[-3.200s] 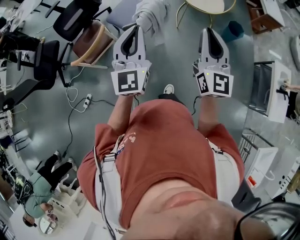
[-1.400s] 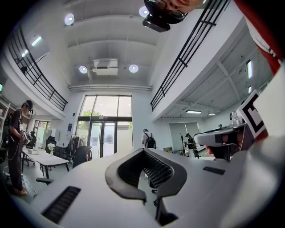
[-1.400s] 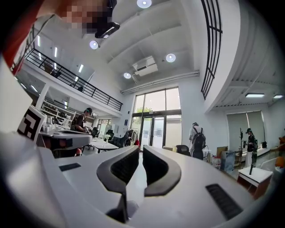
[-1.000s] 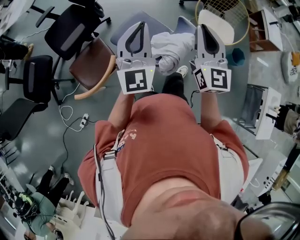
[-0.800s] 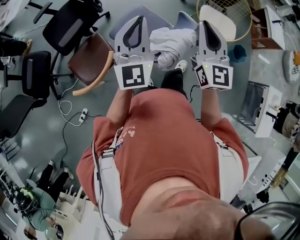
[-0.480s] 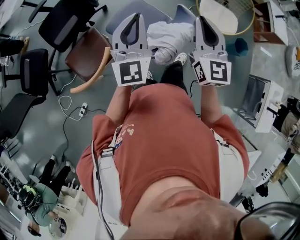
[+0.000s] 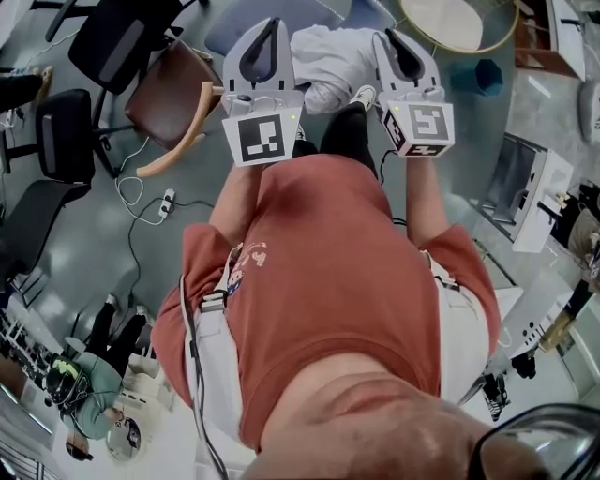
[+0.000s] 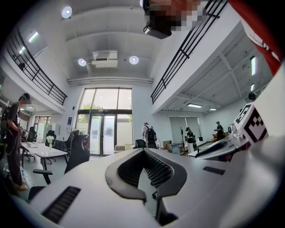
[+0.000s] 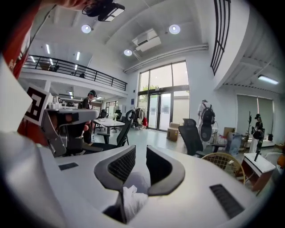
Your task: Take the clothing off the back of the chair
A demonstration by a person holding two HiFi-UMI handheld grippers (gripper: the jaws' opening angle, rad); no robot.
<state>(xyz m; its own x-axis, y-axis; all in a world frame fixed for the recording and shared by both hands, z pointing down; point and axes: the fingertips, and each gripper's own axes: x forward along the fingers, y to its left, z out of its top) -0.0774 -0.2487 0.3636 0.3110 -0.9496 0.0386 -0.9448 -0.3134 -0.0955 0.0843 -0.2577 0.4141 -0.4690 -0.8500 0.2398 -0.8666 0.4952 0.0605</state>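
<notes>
Shut, empty left tongs [image 7: 272, 23] just left of clothing [image 7: 333, 61]. Right tongs [image 7: 386, 36] at its right, opening slightly, white fabric showing through the gap, ungripped. Risk: shoving fabric with too narrow an opening instead of pinching it.

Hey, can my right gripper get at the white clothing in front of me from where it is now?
Probably yes. The right gripper sits right beside the white clothing with nothing between them. Its jaws are opening, and the cloth shows just below their gap, not yet pinched.
</notes>
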